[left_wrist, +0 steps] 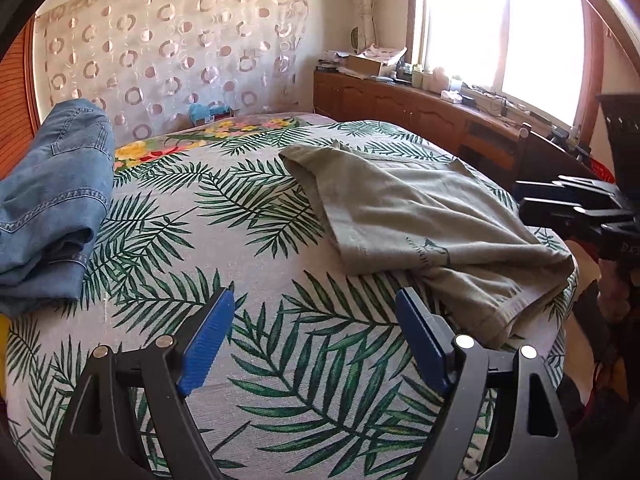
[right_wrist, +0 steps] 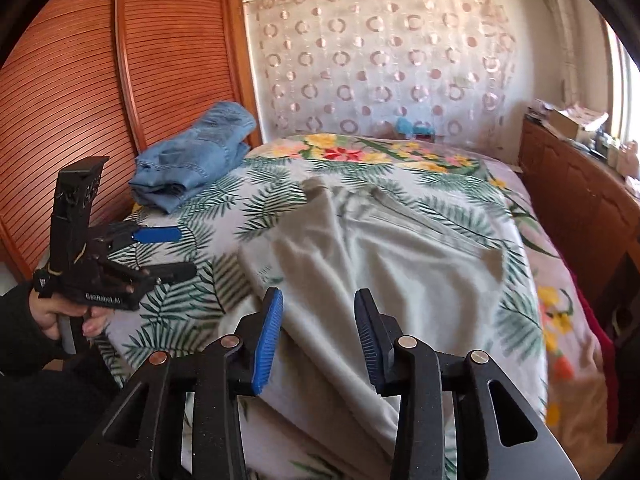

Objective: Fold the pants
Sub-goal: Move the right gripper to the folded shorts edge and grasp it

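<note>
Grey-green pants [left_wrist: 420, 216] [right_wrist: 380, 248] lie partly doubled over on the leaf-print bedspread [left_wrist: 280, 360] [right_wrist: 224, 264], one end hanging toward the near edge. My left gripper [left_wrist: 316, 294] hovers open over bare bedspread, left of the pants, with nothing between its blue pads. In the right wrist view a hand [right_wrist: 60, 316] holds this left gripper [right_wrist: 180, 252] at the bed's left side. My right gripper [right_wrist: 319, 294] is over the near part of the pants, its jaws apart and the pads pressing on nothing. The right gripper [left_wrist: 560, 200] also shows at the right edge of the left wrist view.
Folded blue jeans [left_wrist: 52, 200] [right_wrist: 192, 156] sit at the bed's far left corner. Louvred wooden doors [right_wrist: 80, 100] run along the left side. A cluttered wooden cabinet [left_wrist: 400, 100] [right_wrist: 568, 192] stands under the window on the right. A curtain with rings hangs behind the bed.
</note>
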`<state>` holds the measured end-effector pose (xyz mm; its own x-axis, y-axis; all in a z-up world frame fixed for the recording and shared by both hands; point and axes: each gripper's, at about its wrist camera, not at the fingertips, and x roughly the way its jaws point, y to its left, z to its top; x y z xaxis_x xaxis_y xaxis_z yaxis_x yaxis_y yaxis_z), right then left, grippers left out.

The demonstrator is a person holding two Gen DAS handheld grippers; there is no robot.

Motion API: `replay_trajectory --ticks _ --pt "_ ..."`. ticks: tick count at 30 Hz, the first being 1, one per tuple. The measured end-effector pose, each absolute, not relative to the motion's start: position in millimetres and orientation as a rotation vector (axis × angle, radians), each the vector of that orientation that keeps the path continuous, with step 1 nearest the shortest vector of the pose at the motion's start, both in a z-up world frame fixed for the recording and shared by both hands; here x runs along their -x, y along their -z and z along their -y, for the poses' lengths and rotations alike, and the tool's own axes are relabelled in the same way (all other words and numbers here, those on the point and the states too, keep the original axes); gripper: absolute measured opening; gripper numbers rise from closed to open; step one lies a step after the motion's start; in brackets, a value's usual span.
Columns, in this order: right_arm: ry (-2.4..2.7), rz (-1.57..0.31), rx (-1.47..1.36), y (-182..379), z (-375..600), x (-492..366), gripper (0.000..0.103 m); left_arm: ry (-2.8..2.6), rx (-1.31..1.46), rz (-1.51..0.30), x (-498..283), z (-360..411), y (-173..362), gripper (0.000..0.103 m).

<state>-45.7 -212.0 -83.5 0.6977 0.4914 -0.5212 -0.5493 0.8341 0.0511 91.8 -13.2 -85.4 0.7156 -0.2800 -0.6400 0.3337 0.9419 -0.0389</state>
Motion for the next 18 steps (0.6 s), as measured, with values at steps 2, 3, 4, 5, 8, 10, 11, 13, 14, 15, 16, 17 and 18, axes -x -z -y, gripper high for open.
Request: replay_trajectory --ticks 2,3,4,5,8,10,11,13,14,15,16,17,18 --pt "-0.604 -0.566 0.127 86.5 196.2 34.1 0.039 0.344 -0.092 -0.696 -91.0 11.3 86.0 0.083" --pt "-0.616 -0.57 0.134 87.7 190.9 30.6 0.039 0.346 -0.096 -0.696 -91.0 10.2 86.1 0.083" --pt "-0.634 -0.583 0.141 90.4 184.8 21.9 0.039 0.349 -0.099 -0.698 -91.4 9.3 86.3 0.083" --pt "-0.642 -0.593 0.146 92.1 180.2 17.6 0.039 0.354 -0.102 -0.7 -92.1 8.4 86.6 0.083" --pt "-0.658 -0.628 0.182 98.0 165.9 2.8 0.039 0.379 -0.121 -0.712 -97.1 8.1 86.9 0.083" --pt "-0.673 -0.656 0.198 99.6 156.0 -13.3 0.039 0.405 -0.149 -0.723 -102.3 9.8 86.1 0.083" --pt "-0.678 -0.663 0.206 100.9 153.0 -16.2 0.039 0.411 -0.161 -0.729 -104.6 10.5 85.4 0.083" --pt "-0.678 -0.677 0.225 104.3 144.4 -22.5 0.039 0.436 -0.173 -0.736 -109.1 10.6 82.9 0.083" --pt "-0.678 -0.684 0.229 106.1 142.7 -25.5 0.039 0.447 -0.174 -0.738 -111.2 9.5 81.3 0.083" --pt "-0.678 -0.69 0.232 107.8 141.2 -28.7 0.039 0.453 -0.172 -0.739 -112.8 8.1 80.3 0.083" --pt "-0.677 -0.697 0.232 109.5 139.9 -32.1 0.039 0.456 -0.168 -0.74 -114.6 6.2 79.2 0.083" --pt "-0.674 -0.706 0.234 111.4 136.0 -34.6 0.039 0.461 -0.169 -0.741 -116.6 4.4 77.7 0.083" --pt "-0.672 -0.714 0.235 113.5 134.6 -38.1 0.039 0.467 -0.171 -0.742 -118.3 3.6 77.1 0.083"
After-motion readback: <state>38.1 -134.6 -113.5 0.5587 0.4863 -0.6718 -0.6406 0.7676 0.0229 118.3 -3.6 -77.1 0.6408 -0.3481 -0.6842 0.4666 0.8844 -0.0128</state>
